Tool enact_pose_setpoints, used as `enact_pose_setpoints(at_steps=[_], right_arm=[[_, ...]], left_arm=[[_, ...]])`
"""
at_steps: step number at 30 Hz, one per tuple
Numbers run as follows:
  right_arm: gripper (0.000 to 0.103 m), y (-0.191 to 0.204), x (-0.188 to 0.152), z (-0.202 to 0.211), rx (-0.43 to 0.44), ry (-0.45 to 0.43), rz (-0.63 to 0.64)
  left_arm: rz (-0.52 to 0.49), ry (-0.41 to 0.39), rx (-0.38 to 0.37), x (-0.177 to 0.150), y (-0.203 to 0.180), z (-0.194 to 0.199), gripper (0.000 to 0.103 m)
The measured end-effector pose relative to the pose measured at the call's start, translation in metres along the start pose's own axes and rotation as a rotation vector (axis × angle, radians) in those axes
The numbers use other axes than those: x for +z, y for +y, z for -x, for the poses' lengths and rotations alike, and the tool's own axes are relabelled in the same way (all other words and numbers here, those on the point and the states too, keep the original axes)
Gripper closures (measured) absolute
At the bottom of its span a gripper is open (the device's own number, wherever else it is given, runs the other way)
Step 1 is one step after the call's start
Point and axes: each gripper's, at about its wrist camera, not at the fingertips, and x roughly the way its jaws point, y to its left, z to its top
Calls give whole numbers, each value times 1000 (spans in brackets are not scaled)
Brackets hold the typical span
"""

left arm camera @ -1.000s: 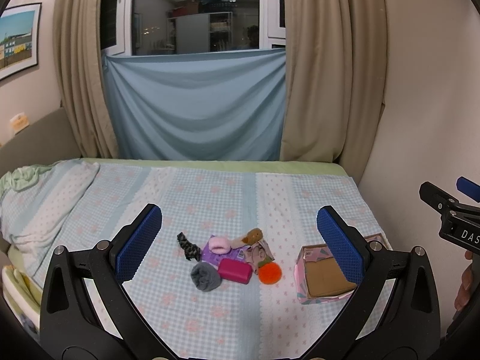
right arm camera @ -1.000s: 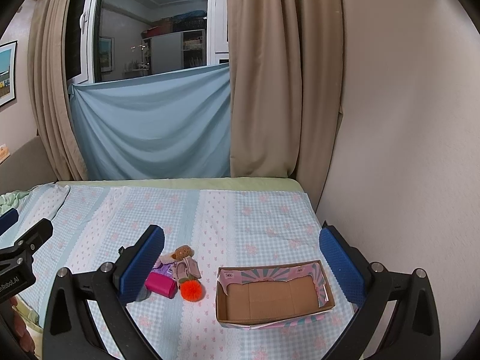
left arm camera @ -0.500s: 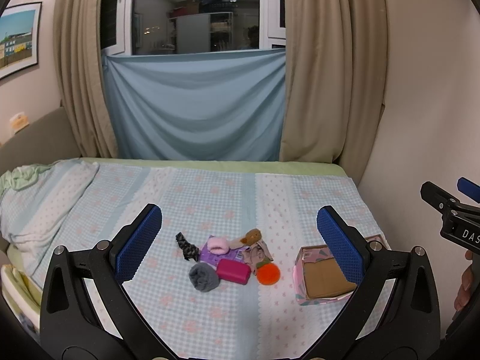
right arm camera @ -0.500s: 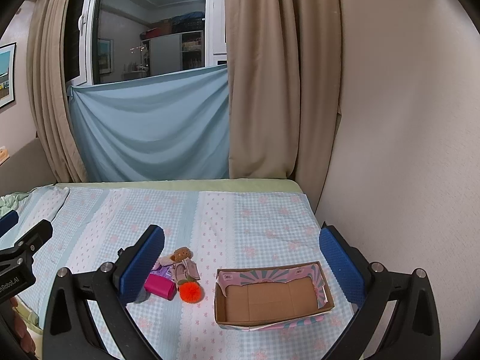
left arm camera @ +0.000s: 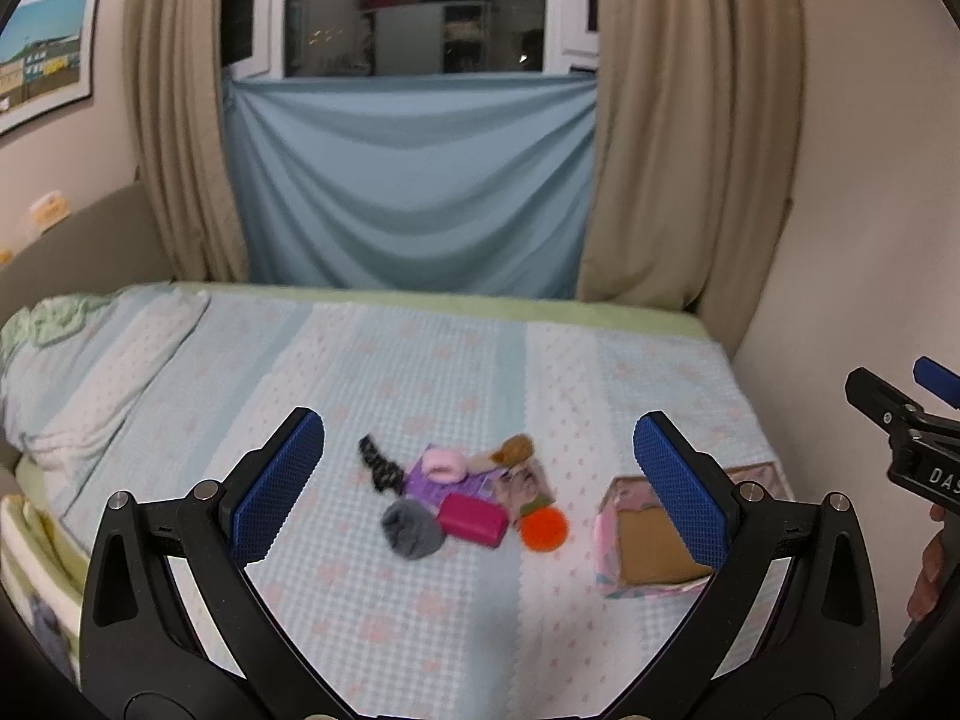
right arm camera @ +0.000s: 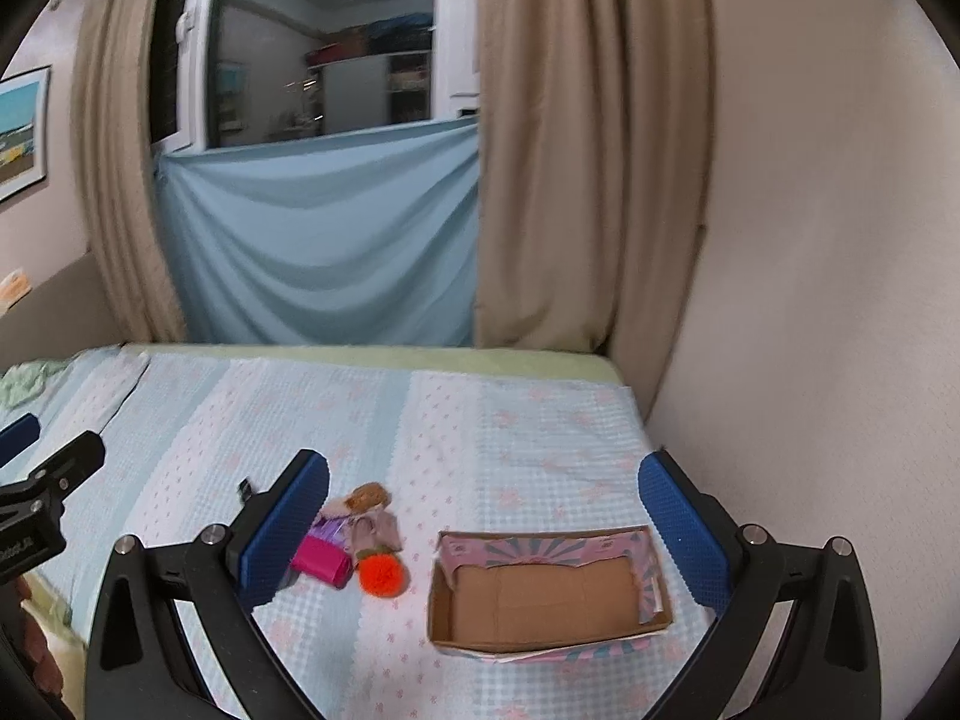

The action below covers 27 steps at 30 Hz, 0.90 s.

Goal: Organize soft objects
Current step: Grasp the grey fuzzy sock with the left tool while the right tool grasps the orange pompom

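On the pale blue checked bedspread (left arm camera: 420, 600), a small heap of soft things lies left of a shallow cardboard box (right arm camera: 549, 591), apart from it. Nearest the box is an orange pompom (right arm camera: 380, 575), touching a folded brownish cloth piece (right arm camera: 375, 531) just behind it. A magenta pouch (left arm camera: 472, 518) lies beside the pompom, its long axis slanting from rear-left to front-right in the left wrist view, and a balled grey sock (left arm camera: 411, 529) touches its left end. Behind these sit a purple packet (left arm camera: 441, 483) with a pink ring-shaped scrunchie (left arm camera: 444, 464) on top, a small brown-headed plush toy (left arm camera: 510, 452) stretched toward the right rear, and a black-and-white patterned strip (left arm camera: 379, 463) whose length runs from rear-left to front-right. The heap is blurred, so what the cloth piece and the strip actually are is hard to make out. The box is open at the top with a bare brown floor and pink-patterned flaps, its long side running left to right across the right wrist view. The left gripper (left arm camera: 480, 480) hovers above the bed facing the heap, its jaws wide apart with nothing between them; its right finger hides part of the box. The right gripper (right arm camera: 483, 516) faces the box, jaws likewise spread wide and holding nothing; its left finger covers the left part of the heap. Beyond the bed hang a blue cloth (left arm camera: 414, 192) and beige curtains (right arm camera: 588, 150).
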Motion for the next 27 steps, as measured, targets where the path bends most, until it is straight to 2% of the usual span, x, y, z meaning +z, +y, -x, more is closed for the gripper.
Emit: enact_pose_setpoints(at_steps=[5,10,15,20,27], right_arm=[[0,20,-21,-32,97,49,21],[0,54,-46,-74,135,121,-23],[0,93,-83,-135,76,208,-62],[0,128,-128,-201,31,268,-165],[2,153,-180,-275,-37,289,-246]], left_arm=[[20,87,54,-30,18,-26,0],[31,177,41,-62,54,-74,0],[-49,251,-14,-102,85,-147,0],[-104,310,-78,-146,112,-227,0],[-217,359,-155,-208,120,-313,1]])
